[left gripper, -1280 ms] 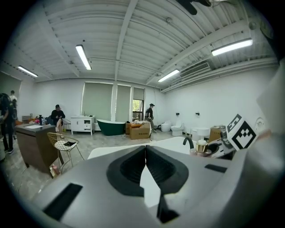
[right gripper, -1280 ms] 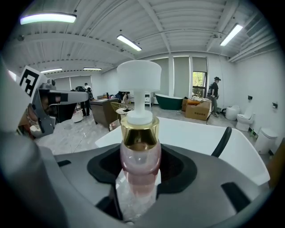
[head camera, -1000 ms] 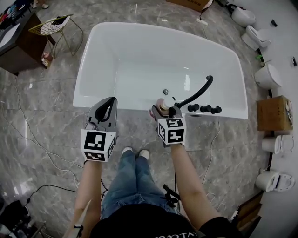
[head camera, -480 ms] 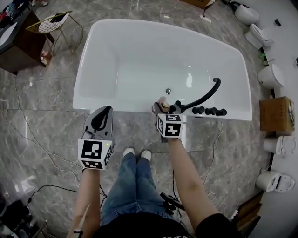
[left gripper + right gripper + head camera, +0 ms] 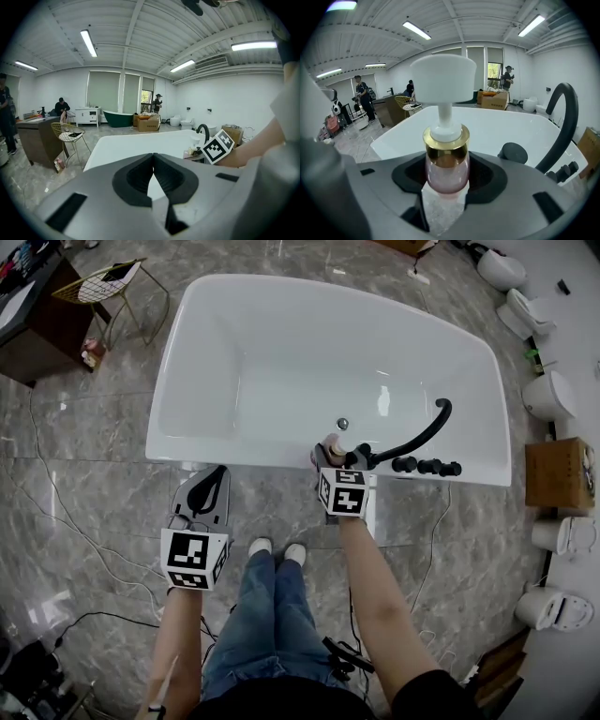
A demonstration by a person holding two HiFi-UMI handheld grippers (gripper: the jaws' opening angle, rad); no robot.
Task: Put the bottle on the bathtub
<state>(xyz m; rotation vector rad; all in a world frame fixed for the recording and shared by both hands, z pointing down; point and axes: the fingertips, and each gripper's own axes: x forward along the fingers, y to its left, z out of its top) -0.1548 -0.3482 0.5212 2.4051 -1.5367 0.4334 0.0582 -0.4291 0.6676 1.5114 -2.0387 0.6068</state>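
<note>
A pink pump bottle (image 5: pixel 446 164) with a gold collar and white pump head stands upright between the jaws of my right gripper (image 5: pixel 446 180), which is shut on it. In the head view the bottle (image 5: pixel 332 444) is at the near rim of the white bathtub (image 5: pixel 244 296), just left of the black curved faucet (image 5: pixel 417 437). My left gripper (image 5: pixel 210 488) hangs over the floor in front of the tub, jaws shut with nothing between them; in its own view the left gripper (image 5: pixel 153 171) points toward the tub (image 5: pixel 131 145).
Black tap knobs (image 5: pixel 427 466) sit on the rim right of the faucet. A wire chair (image 5: pixel 108 292) and dark cabinet (image 5: pixel 37 320) stand at far left. Toilets (image 5: pixel 548 395) and a cardboard box (image 5: pixel 558 472) line the right wall. Cables cross the marble floor (image 5: pixel 75 502).
My right gripper has carried the bottle forward to the tub's near rim beside the faucet. The left gripper has dropped back slightly toward me.
</note>
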